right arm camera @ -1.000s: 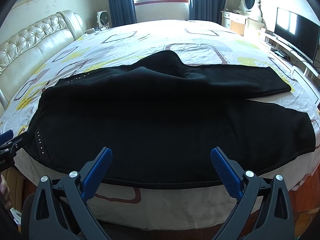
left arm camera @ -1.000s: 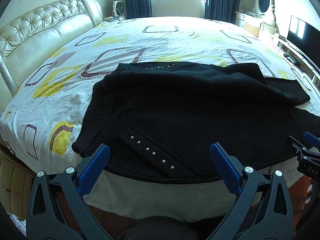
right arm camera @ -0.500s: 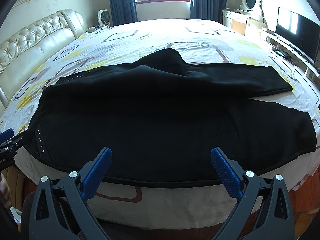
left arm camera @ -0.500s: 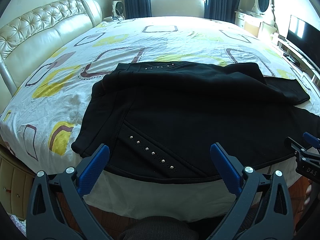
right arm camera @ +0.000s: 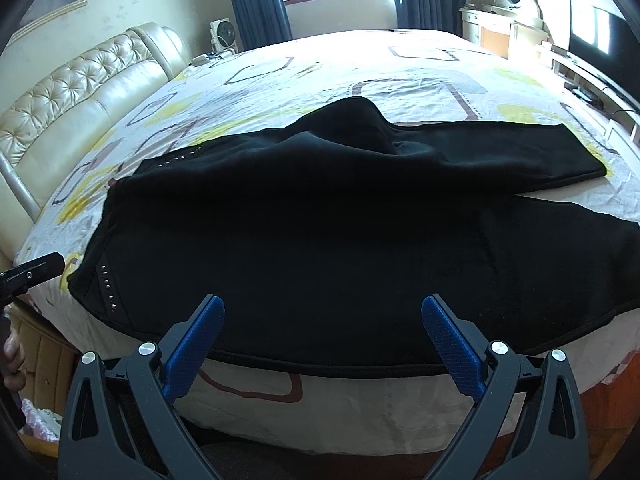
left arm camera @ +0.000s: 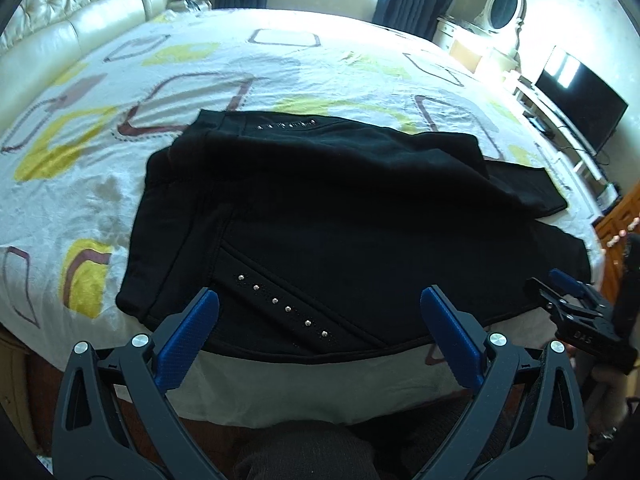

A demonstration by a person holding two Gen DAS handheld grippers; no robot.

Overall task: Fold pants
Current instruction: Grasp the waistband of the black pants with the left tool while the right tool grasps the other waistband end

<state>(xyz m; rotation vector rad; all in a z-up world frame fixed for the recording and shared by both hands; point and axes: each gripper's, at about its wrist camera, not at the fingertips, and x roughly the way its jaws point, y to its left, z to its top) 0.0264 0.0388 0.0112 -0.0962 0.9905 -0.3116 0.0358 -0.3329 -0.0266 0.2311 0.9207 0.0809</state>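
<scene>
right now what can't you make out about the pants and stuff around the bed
- Black pants: folds and seams in the middle are lost in flat dark fabric in both wrist views.
- Far pant leg's underside, right wrist view: covered by the bunched hump of fabric.
- Bed base: hidden behind the left gripper.
- TV: cut by the right wrist frame edge.
- Right gripper: fingers apart, nothing between.

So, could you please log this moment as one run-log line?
left gripper: open | right gripper: open | pants: spread on bed, unheld
</scene>
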